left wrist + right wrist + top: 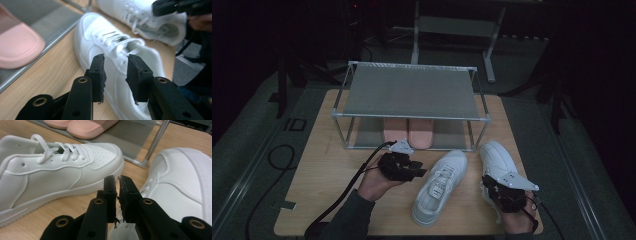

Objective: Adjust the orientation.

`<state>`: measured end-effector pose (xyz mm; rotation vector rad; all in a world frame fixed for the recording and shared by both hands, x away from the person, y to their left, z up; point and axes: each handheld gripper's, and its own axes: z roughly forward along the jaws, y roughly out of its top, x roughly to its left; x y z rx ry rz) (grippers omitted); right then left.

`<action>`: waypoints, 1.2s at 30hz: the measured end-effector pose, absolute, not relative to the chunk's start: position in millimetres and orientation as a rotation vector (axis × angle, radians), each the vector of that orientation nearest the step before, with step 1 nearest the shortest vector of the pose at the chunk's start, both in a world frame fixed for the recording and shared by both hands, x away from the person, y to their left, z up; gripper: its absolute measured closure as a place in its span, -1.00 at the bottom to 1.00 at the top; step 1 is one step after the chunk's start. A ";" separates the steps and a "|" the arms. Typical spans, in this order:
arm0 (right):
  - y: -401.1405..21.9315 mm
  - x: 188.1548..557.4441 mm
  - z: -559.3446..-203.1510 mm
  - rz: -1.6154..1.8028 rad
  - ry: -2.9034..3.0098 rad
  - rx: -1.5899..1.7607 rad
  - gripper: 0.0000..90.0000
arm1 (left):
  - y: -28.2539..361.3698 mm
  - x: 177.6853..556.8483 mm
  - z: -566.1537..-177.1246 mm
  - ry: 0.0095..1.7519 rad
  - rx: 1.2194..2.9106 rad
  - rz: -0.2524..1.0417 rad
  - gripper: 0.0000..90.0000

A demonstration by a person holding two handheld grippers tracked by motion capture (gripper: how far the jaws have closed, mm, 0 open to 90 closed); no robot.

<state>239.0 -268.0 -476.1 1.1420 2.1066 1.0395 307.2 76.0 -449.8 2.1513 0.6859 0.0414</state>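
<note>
Left tool [412,167] is held part open and empty beside the near sneaker [439,186] on the surface [327,165]. Right tool [117,185], jaws nearly shut, seems to pinch the far sneaker's [498,159] lace. Both look light and soft-sided; the collar is judged the firmest hold.

Smooth white leather-look sneaker [439,187] – matt wooden table [329,165].

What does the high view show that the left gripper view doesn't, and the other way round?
High view: the rack's top shelf and the person's forearms. Left gripper view: the left hand-held gripper up close, jaws apart, nothing between them. Both: pink slippers on the lower shelf, two white sneakers, the wooden table.
</note>
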 end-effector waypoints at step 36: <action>-338.7 235.3 -468.3 0.922 1.893 1.320 1.00 | 83.3 314.0 -478.0 0.745 2.197 -0.033 0.49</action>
